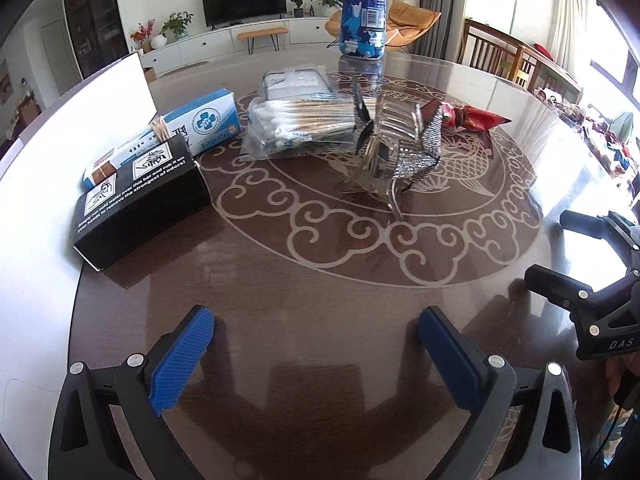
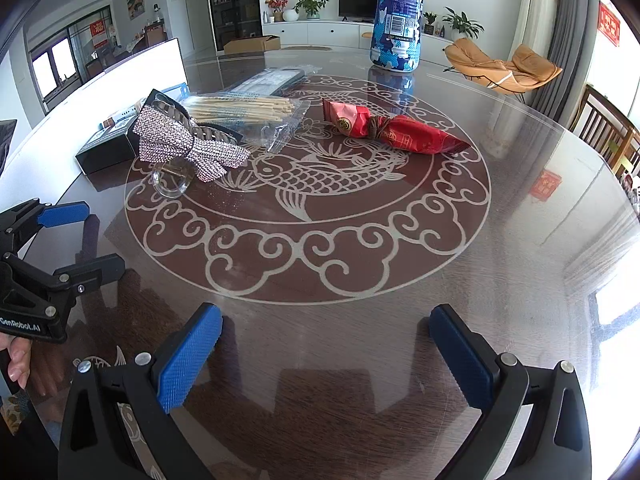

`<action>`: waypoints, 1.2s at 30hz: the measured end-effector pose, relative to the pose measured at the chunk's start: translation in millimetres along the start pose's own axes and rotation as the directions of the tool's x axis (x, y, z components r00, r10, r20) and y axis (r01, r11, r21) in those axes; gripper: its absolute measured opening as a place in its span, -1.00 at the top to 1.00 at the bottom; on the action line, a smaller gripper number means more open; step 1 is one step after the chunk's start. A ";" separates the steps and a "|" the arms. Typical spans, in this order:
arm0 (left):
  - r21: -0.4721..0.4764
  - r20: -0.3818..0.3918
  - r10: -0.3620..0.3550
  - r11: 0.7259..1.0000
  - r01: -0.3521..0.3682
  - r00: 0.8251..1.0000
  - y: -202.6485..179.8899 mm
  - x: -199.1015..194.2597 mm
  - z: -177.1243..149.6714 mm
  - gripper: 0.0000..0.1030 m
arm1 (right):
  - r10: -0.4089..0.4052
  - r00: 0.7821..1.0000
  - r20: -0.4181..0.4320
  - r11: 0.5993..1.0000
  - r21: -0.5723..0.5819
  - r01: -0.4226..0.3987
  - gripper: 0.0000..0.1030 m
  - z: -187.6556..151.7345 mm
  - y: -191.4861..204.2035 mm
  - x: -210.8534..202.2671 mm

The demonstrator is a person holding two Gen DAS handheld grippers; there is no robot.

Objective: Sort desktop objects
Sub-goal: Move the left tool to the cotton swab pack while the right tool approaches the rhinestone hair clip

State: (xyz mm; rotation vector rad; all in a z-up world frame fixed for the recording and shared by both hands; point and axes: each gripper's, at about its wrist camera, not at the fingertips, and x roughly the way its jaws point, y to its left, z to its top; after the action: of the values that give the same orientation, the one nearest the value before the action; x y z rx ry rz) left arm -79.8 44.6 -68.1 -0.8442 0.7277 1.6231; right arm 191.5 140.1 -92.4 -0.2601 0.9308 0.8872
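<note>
A sparkly bow hair clip (image 1: 396, 144) (image 2: 188, 144) stands mid-table. Behind it lies a clear bag of cotton swabs (image 1: 304, 124) (image 2: 244, 110). A red snack packet (image 2: 392, 128) (image 1: 468, 118) lies to the right. A black box (image 1: 140, 204) (image 2: 106, 152) and a blue-white box (image 1: 208, 120) lie at the left. A blue bottle (image 1: 363, 8) (image 2: 398, 16) stands at the back. My left gripper (image 1: 316, 340) (image 2: 80, 236) is open and empty, near the front. My right gripper (image 2: 326, 344) (image 1: 560, 248) is open and empty beside it.
The round glass-topped table (image 2: 360, 264) has a fish pattern. A flat packet (image 1: 296, 80) lies behind the swabs. A white sheet (image 1: 80, 120) runs along the left edge. Wooden chairs (image 2: 608, 128) stand at the right.
</note>
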 end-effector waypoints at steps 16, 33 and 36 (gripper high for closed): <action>-0.229 -0.039 0.140 0.963 -0.145 0.989 69.6 27.1 34.8 -1.00 | 0.000 1.000 0.001 1.000 0.000 0.000 -1.00 0.3 0.2 -0.1; -0.081 0.006 0.048 0.996 -0.048 0.999 52.5 60.2 79.4 -1.00 | 0.001 1.000 0.003 1.000 -0.001 -0.001 -1.00 0.7 -0.1 0.2; -0.043 0.010 0.025 0.999 -0.025 1.000 40.8 67.0 90.5 -1.00 | 0.001 1.000 0.003 1.000 -0.001 -0.001 -1.00 0.8 -0.1 0.2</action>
State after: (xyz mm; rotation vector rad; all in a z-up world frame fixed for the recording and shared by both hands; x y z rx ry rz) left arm -142.2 146.8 -72.4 -0.8598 0.7005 1.6694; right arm 192.1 140.6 -92.1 -0.2596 0.9278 0.8885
